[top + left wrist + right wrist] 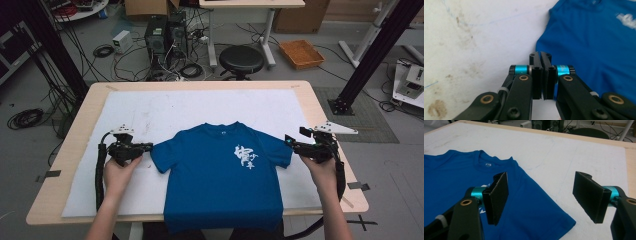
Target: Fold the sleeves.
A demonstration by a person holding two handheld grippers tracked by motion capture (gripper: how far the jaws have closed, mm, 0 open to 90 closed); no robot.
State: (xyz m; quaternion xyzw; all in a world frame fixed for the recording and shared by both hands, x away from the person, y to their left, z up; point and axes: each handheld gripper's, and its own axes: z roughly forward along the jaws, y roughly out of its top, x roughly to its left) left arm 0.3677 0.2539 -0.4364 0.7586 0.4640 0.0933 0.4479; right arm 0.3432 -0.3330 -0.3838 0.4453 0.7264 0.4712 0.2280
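Observation:
A blue T-shirt with a white print lies flat, front up, on the white mat; its hem hangs over the near table edge. My left gripper lies low at the tip of the shirt's left sleeve. In the left gripper view its jaws are pressed together, and the T-shirt starts right at their tips; no cloth shows between the pads. My right gripper is at the other sleeve. It stands wide open above the sleeve edge of the T-shirt.
The mat covers most of a wooden table. Beyond the far edge are a black stool, computer towers with floor cables, and an orange tray. Black frame posts stand at both sides.

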